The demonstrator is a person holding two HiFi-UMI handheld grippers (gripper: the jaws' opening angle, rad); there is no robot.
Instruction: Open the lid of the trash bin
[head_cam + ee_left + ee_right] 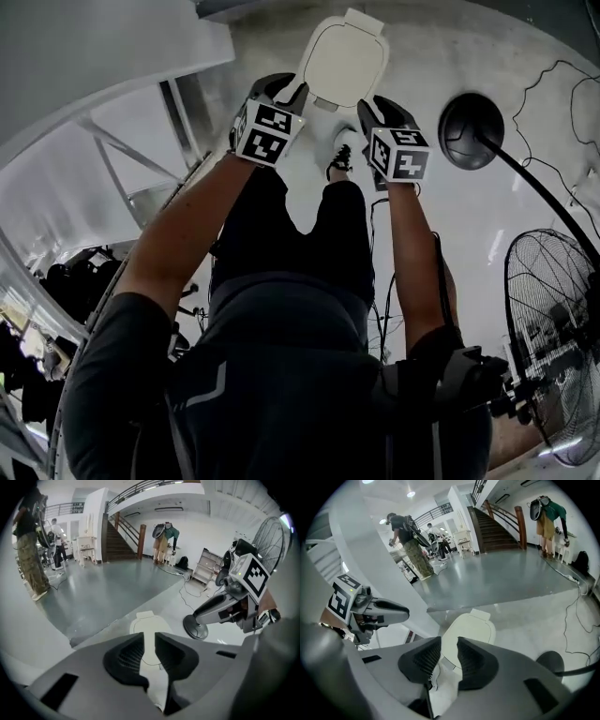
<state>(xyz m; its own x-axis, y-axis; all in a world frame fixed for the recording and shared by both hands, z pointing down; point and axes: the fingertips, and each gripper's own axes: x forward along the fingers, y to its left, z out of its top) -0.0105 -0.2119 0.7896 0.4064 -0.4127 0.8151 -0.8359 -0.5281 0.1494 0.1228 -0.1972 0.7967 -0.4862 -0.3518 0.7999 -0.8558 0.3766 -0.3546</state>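
The bin's lid (344,61) lies shut, low on the floor (525,47), just beyond both grippers. The left gripper (149,654) and right gripper (449,660) are held open, nothing between the jaws. The lid is judged light, stiff and smooth, best taken at its near edge.

Dark grey short-sleeved shirt (281,366)

The trash bin lid (345,58) lay shut at the upper centre of the frame, pale against the grey floor. Just below it, the left gripper (292,92) overlapped its lower left corner and the right gripper (373,108) sat off its lower right, each on an outstretched forearm. A black fan base (471,131) lay at upper right, and the fan cage (553,347) at lower right.
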